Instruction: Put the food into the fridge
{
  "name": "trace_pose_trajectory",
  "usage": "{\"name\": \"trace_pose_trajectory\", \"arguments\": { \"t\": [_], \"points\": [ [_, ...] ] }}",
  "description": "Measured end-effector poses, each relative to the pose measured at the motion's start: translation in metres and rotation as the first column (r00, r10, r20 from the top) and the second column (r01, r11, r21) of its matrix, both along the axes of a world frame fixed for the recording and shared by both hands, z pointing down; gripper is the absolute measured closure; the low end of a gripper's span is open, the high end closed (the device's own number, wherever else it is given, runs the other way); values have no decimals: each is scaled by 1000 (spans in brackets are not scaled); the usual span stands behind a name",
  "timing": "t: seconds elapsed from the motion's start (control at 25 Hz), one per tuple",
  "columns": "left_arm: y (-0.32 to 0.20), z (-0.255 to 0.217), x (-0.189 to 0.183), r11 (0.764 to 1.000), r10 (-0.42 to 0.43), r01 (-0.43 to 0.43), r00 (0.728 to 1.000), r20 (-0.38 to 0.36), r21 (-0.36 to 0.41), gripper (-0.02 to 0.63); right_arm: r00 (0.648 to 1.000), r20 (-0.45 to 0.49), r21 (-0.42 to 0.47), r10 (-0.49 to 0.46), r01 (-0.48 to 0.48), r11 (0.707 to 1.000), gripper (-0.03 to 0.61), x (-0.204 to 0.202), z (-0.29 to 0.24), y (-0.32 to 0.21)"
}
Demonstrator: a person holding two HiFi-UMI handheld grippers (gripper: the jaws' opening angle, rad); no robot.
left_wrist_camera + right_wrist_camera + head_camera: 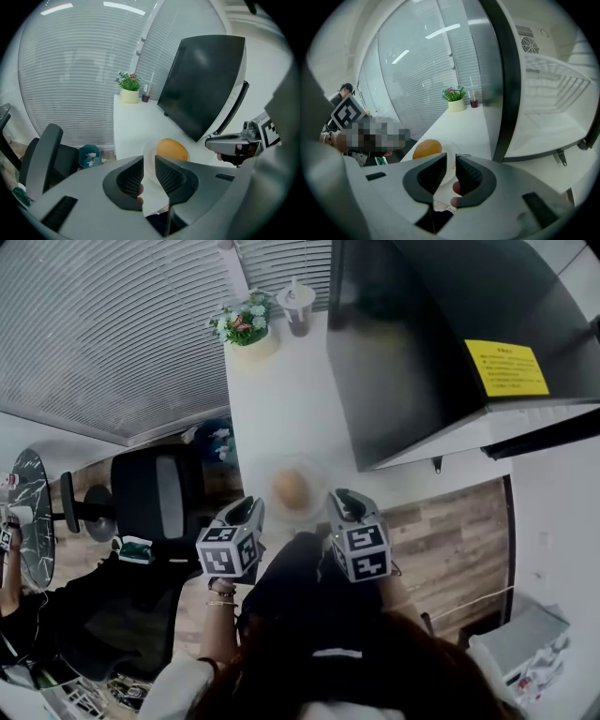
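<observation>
Fridge run, moment of pickup: the round orange-brown food (pixel 292 488) sits in a clear dish (pixel 320 474) near the front edge of the white counter (pixel 281 399), just beside the fridge (pixel 555 108) – not yet inside it. The left gripper (pixel 149 161) and right gripper (pixel 451 159) flank the dish from either side, each angled down with its jaws parted by a narrow gap and the dish's rim lined up in that gap; neither appears to pinch it yet, so nothing is held. The two-sided approach looks meant to lift the dish level. The black door (pixel 201 84) stands open – its wire shelf waits bare.
</observation>
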State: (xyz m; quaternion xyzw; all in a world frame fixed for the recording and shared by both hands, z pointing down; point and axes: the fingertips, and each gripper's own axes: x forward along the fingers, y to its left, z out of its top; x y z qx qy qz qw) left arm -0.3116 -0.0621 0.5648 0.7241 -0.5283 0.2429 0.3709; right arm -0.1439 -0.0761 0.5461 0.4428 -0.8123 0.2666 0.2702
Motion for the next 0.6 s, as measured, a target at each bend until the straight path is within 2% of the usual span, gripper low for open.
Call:
{"name": "trace_pose_trajectory", "arguments": {
  "t": [0.6],
  "points": [
    [-17,31,3,989,80,-81,997,-16,-127,502,999,26,-143,44,-40,989,492,-7,33,-10]
  ]
}}
